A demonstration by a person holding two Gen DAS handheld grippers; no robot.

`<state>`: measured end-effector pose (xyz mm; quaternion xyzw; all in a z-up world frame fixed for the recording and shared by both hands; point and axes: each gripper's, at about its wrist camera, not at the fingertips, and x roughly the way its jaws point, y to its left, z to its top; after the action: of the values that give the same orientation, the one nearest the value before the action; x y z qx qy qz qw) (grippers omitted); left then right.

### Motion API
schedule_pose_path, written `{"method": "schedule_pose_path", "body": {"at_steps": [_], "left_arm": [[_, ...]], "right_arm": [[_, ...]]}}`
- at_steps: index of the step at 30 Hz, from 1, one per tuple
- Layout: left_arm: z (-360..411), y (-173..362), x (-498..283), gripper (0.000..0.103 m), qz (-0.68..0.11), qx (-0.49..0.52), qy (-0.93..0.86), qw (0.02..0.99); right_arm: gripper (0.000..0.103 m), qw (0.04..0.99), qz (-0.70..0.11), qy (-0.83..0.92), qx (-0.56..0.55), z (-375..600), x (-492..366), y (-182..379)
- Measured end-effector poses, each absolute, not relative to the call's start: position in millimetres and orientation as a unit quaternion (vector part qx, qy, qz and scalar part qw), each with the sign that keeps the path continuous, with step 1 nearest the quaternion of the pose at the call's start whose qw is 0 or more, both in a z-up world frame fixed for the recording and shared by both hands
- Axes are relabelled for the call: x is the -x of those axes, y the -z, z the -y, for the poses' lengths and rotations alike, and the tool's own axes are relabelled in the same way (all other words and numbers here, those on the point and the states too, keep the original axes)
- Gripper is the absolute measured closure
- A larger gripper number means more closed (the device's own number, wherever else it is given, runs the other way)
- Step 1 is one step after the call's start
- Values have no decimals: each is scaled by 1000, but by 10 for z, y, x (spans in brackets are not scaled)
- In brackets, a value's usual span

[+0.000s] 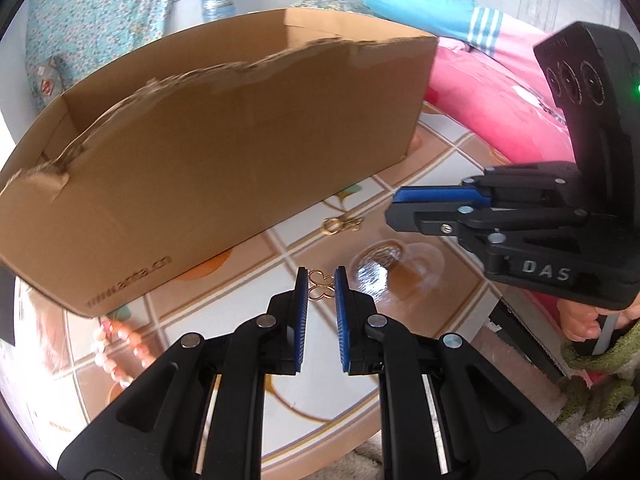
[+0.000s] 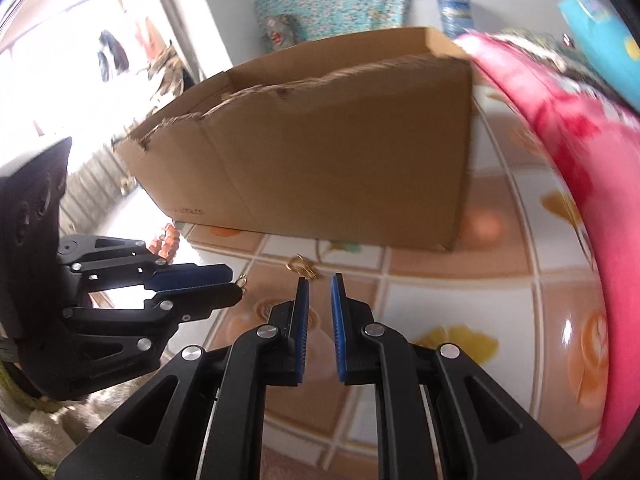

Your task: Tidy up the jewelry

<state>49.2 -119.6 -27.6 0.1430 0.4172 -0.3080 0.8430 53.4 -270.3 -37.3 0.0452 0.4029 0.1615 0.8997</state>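
Observation:
A gold clover-shaped piece of jewelry (image 1: 321, 285) lies on the tiled table between the tips of my left gripper (image 1: 321, 280), which is open around it. A second gold piece (image 1: 340, 225) lies farther on, near the cardboard box (image 1: 224, 152). A pink bead bracelet (image 1: 116, 344) lies at the left by the box. My right gripper (image 1: 396, 210) comes in from the right, jaws narrowly apart and empty. In the right wrist view my right gripper (image 2: 319, 280) is open just short of the gold piece (image 2: 302, 267); the left gripper (image 2: 234, 285) is at the left.
The open cardboard box (image 2: 320, 152) with a torn rim stands at the back of the table. Pink bedding (image 1: 496, 92) and a blue pillow (image 1: 420, 0) lie to the right. A shiny patch (image 1: 380, 264) marks the tabletop. A water bottle (image 1: 218, 2) stands behind the box.

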Motion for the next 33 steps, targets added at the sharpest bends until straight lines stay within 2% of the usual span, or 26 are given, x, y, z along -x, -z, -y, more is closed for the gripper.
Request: {"method": "schedule_pose_path", "body": {"at_steps": [8, 33], "left_arm": [[1054, 297, -501, 91, -416, -114, 305, 849], [1011, 337, -530, 91, -415, -98, 313, 849]], "right_arm": [[91, 885, -427, -182, 42, 2520, -728, 397], [91, 846, -476, -228, 74, 2546, -891, 318]]}}
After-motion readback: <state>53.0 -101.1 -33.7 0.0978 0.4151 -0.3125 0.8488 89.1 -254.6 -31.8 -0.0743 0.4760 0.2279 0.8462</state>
